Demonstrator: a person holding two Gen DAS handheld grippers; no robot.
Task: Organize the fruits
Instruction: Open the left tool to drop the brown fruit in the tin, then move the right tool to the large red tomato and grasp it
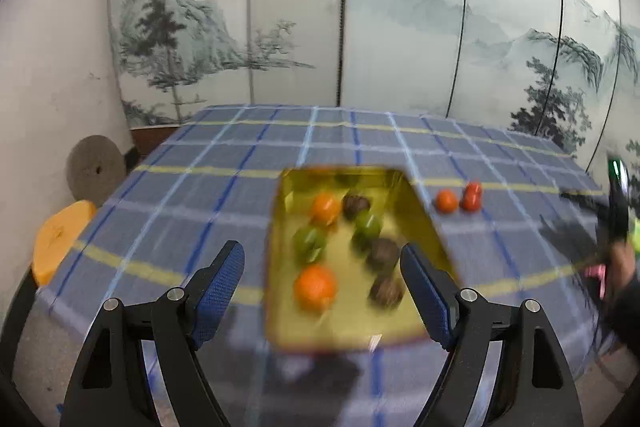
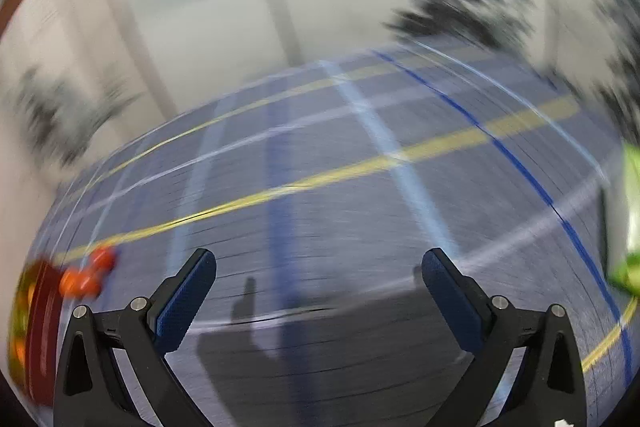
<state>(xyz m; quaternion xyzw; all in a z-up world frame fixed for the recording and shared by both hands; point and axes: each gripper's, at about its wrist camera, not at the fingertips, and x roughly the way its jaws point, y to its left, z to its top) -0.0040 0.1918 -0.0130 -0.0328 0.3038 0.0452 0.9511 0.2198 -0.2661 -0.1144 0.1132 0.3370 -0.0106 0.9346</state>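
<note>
- The left gripper hangs with its blue-padded fingers spread apart and nothing clamped; the view is blurred.
- Straight ahead of the left fingers, mostly in the gap between them, sits the gold tray on the checked counter, and the right-hand finger overlaps its near right wall.
- Inside the tray lie two oranges, two green fruits and several dark brown fruits, all loose and close together.
- Beyond the right-hand finger, just past the tray's far right corner, three small red fruits cluster on the cloth.
- Left of the left fingers the counter edge drops off toward an orange stool and a grey disc against the wall.
- A painted screen closes off the far edge.
- The right gripper also has its fingers released, empty, over bare cloth with open room ahead; heavy blur.
- Far left of these fingers the red fruits and tray wall show; a green thing sits at the right rim.
</note>
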